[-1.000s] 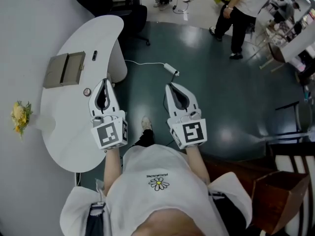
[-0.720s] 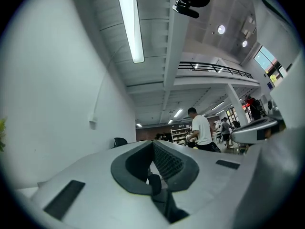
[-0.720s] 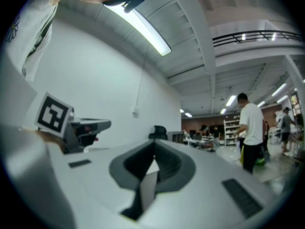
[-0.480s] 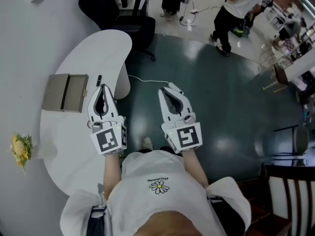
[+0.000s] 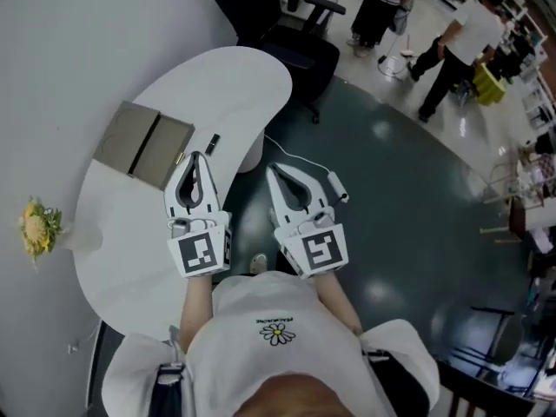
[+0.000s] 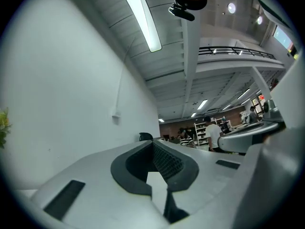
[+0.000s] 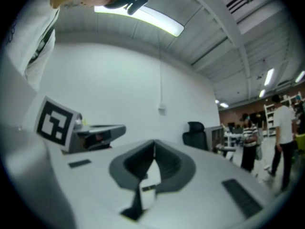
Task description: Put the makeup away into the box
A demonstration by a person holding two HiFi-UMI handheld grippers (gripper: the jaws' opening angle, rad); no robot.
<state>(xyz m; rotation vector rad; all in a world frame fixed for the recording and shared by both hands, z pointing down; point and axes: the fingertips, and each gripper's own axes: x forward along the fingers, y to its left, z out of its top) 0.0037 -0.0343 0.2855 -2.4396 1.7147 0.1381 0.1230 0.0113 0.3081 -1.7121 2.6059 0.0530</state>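
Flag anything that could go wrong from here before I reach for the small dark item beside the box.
1. Both grippers' jaws are shut and empty. The left gripper points toward the small dark item, which lies fairly near the table edge. Advancing closed could push it off.
2. The right gripper hangs over the floor, where a white cable runs close to your feet. It may snag a step.

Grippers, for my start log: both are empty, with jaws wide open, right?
Not quite: the left gripper and right gripper are both empty, but their jaws are shut, not wide open, as the left gripper view and right gripper view show.
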